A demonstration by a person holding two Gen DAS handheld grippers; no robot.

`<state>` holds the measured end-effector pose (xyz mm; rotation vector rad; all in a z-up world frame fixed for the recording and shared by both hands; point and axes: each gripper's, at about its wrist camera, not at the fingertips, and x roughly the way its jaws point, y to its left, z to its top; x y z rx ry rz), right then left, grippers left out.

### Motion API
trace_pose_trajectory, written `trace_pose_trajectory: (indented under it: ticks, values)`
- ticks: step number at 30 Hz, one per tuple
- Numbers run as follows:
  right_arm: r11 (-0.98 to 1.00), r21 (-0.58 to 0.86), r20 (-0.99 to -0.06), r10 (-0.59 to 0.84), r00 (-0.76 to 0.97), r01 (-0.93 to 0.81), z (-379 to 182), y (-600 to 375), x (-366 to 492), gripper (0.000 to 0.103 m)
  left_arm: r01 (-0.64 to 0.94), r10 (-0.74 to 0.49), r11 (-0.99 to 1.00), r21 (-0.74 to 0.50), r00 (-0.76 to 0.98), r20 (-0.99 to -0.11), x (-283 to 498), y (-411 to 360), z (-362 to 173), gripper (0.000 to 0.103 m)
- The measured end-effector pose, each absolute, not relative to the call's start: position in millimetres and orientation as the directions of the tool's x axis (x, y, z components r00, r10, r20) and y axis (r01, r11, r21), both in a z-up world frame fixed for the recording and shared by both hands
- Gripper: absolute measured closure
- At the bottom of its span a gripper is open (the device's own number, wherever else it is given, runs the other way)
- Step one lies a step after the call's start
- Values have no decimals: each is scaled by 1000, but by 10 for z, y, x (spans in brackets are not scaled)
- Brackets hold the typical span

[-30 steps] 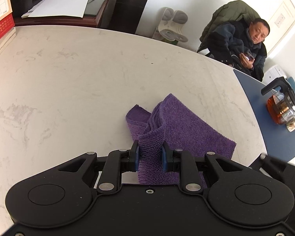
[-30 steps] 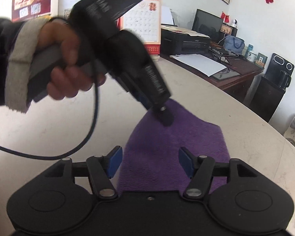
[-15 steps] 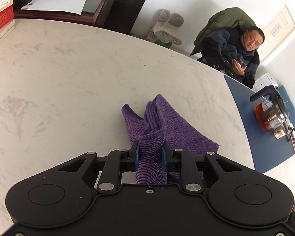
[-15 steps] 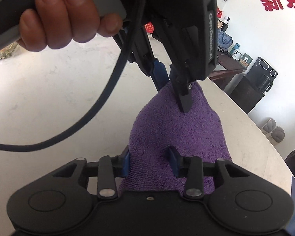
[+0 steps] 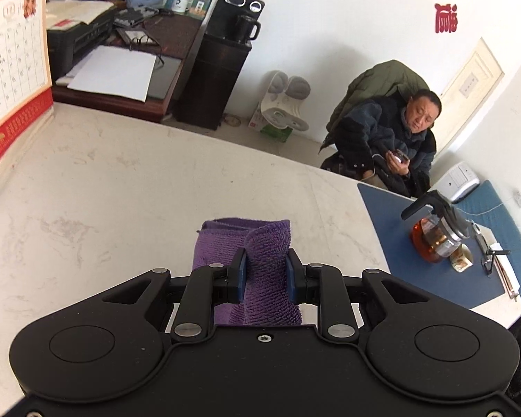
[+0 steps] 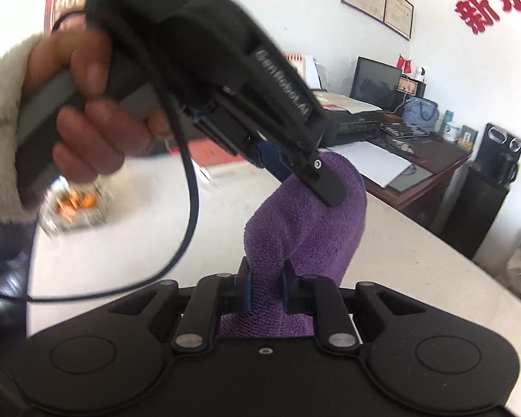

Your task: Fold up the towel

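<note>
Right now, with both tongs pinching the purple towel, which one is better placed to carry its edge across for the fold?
Left. The left tongs hold the purple towel raised off the table; the right tongs pinch it lower down, suited to anchoring.

1 purple towel (image 5: 267, 243), 2 claws: left (image 5: 264, 274), right (image 6: 266, 286); 1 teapot (image 5: 437, 229), 1 calendar (image 5: 13, 69).
</note>
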<state>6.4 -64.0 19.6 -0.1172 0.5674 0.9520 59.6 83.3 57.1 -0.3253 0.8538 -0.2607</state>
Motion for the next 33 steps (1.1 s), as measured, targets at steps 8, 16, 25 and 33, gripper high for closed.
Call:
trace_pose_trajectory:
  ticks: [8, 16, 25, 33]
  values:
    - [613, 519, -480, 786, 391, -596, -329, -1570, 160, 89, 76, -308, 946, -314, 504, -807, 824, 50, 259, 79]
    - [787, 445, -668, 610, 426, -428, -1188, -2125, -116, 89, 144, -402, 915, -377, 392, -827, 1022, -802, -606, 75]
    - [806, 252, -724, 524, 449, -536, -1130, -1986, -39, 69, 207, -403, 915, -346, 443, -801, 784, -572, -284, 69]
    - [786, 72, -757, 444, 479, -615, -1079, -1862, 30, 68, 394, -415, 880, -266, 364, -834, 385, -542, -380, 65]
